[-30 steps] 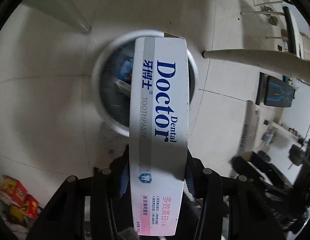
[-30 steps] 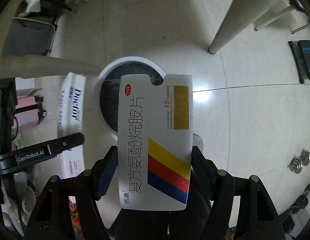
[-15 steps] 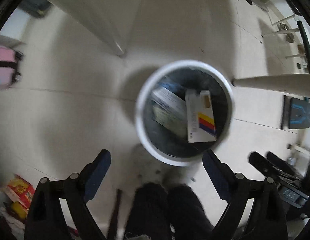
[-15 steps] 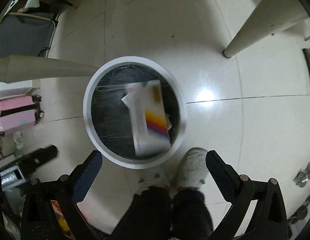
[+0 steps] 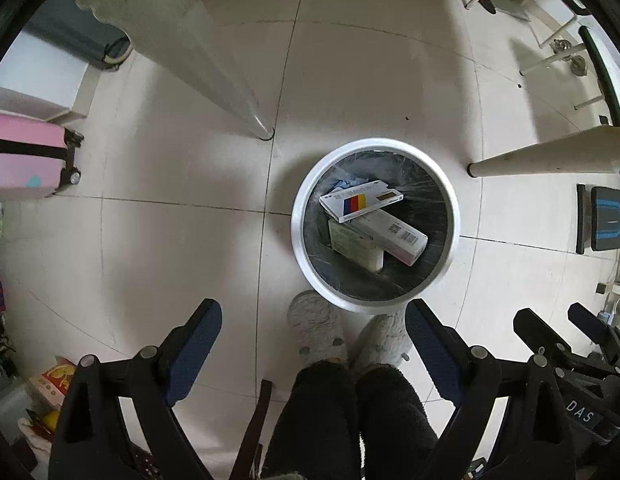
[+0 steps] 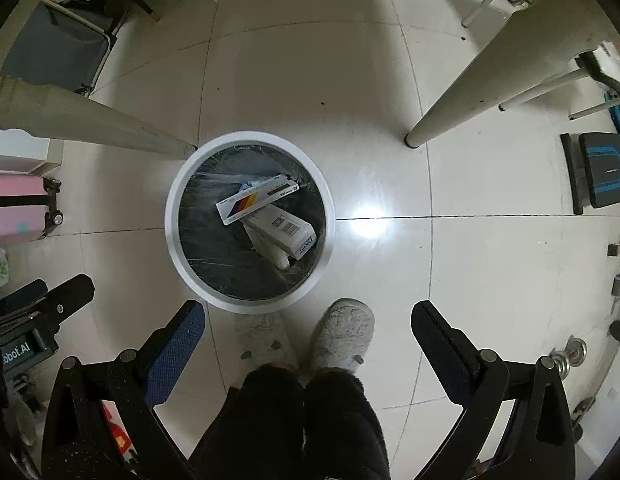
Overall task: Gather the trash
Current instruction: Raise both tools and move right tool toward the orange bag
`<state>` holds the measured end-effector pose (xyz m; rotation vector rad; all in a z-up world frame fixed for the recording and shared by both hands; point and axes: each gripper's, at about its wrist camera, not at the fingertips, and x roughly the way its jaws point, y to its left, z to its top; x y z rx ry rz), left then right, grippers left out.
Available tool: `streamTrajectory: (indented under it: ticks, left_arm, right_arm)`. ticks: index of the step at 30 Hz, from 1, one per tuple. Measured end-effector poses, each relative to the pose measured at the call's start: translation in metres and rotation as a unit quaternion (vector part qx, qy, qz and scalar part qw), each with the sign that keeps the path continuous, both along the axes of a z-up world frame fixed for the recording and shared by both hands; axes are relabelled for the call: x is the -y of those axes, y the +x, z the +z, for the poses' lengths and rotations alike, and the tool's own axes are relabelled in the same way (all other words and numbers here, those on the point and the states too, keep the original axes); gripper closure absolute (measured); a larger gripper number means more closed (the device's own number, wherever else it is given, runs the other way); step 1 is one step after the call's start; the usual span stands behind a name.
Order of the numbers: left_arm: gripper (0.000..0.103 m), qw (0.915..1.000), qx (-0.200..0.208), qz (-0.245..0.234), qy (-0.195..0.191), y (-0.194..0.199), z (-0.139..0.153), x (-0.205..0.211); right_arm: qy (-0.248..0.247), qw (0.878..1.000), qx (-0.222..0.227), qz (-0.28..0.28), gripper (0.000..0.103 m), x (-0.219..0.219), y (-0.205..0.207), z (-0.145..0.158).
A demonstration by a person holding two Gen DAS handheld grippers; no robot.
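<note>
A round white trash bin [image 5: 306,252] with a black liner stands on the tiled floor, also in the right wrist view [image 6: 172,240]. Inside lie a white medicine box with red, blue and yellow stripes [image 5: 359,200] [image 6: 256,199] on top of a white toothpaste box [image 5: 393,236] [image 6: 282,230]. My left gripper [image 5: 313,322] is open and empty, high above the floor near the bin's front rim. My right gripper [image 6: 308,320] is open and empty, also high above the bin's front edge.
The person's grey slippers [image 5: 315,328] [image 6: 343,334] stand just in front of the bin. White table legs [image 5: 218,64] [image 6: 461,104] reach the floor around it. A pink suitcase [image 5: 26,156] is at the left, a black and blue pedal [image 6: 601,170] at the right.
One second ago each gripper was shut on a box over the bin. Both opened, the boxes dropped into the bin, and both grippers have risen higher.
</note>
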<state>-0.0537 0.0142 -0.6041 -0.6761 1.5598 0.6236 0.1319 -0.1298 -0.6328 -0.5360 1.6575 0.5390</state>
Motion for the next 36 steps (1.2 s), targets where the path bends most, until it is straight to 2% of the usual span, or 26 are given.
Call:
streamTrajectory:
  ticks: [8,12,20,24,29,32,36]
  left_arm:
    - [0.009,1.0,0.006,-0.007,0.003,-0.006,0.055,0.012]
    - [0.009,0.9999,0.013,-0.007,-0.001,-0.012,0.097,0.018]
    - [0.009,0.9993,0.034,-0.009,0.011,-0.028,0.203,0.014]
    - [0.009,0.997,0.058,-0.002,0.051,-0.026,0.251,0.003]
    - [0.009,0.992,0.087,0.016,0.09,-0.001,0.297,-0.024]
    - [0.009,0.9884,0.095,0.018,0.117,0.034,0.315,-0.044]
    - [0.009,0.9858,0.107,0.025,0.128,0.086,0.331,-0.077]
  right_arm:
    - [-0.002,1.0,0.014,-0.003,0.0,0.002,-0.004,0.064]
    - [-0.002,1.0,0.013,0.0,0.0,0.002,-0.01,0.108]
    - [0.02,1.0,0.021,-0.004,0.0,-0.005,-0.023,0.23]
    - [0.047,0.998,0.027,-0.028,0.0,-0.017,-0.019,0.292]
    - [0.097,0.993,0.04,-0.057,0.0,-0.044,0.016,0.355]
    - [0.122,0.988,0.059,-0.068,0.0,-0.064,0.055,0.387]
    - [0.144,0.982,0.08,-0.09,0.0,-0.09,0.13,0.414]
